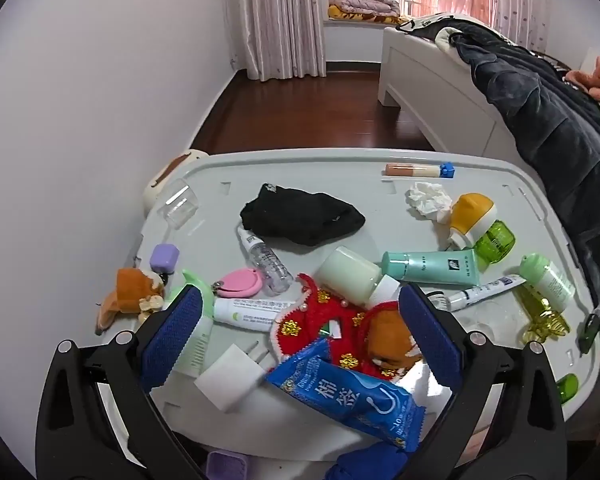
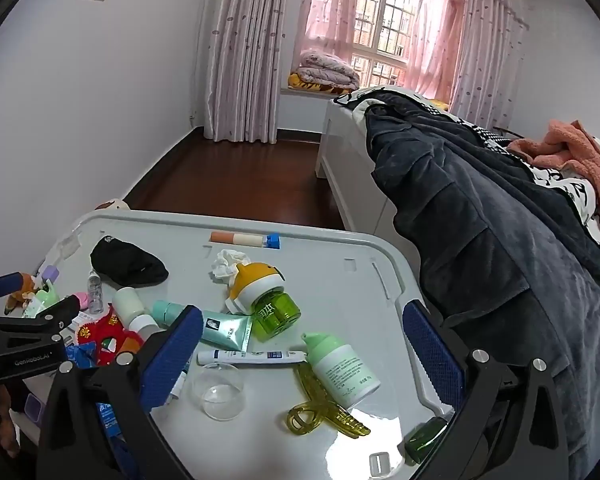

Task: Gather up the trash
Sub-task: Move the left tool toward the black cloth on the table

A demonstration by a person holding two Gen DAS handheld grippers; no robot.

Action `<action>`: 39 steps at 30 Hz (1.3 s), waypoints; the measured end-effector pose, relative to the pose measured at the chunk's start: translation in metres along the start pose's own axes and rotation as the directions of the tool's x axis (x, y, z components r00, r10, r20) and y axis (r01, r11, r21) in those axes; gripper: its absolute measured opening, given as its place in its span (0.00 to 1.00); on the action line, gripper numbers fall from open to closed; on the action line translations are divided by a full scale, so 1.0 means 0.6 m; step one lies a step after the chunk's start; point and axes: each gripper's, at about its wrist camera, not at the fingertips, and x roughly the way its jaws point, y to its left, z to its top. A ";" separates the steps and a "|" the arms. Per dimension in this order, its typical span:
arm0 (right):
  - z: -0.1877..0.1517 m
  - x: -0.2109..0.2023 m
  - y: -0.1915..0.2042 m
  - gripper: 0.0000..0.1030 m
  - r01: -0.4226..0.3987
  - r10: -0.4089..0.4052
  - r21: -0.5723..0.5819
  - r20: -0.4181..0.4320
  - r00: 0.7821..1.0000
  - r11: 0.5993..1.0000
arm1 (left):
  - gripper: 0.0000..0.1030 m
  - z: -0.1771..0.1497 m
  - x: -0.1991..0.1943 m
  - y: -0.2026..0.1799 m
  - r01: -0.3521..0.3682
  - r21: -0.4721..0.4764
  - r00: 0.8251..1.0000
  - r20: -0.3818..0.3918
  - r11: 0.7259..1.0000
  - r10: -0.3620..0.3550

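Loosely crumpled white tissue (image 1: 427, 198), lying on grey lid (image 1: 340, 172)

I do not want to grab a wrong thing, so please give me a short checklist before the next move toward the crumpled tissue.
1. Left gripper open and empty: ok.
2. Right gripper open and empty: ok.
3. Crumpled tissue visible on the grey lid: ok.
4. Tissue free of other things: not ok, it lies against the yellow-capped green bottle.
5. Path from right gripper clear: not ok, tubes and bottles lie between.
6. Trash bin in view: not ok, none seen.
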 end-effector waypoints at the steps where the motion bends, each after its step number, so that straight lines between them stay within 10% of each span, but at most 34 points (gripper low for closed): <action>1: 0.000 0.000 0.000 0.96 -0.002 0.002 0.000 0.000 1.000 1.000 | 0.93 0.000 0.000 0.001 -0.002 0.002 1.000 0.001 1.000 0.002; 39: -0.004 0.002 0.005 0.96 -0.008 0.008 -0.009 -0.008 1.000 1.000 | 0.93 -0.004 0.011 0.002 -0.005 0.002 1.000 0.000 1.000 0.005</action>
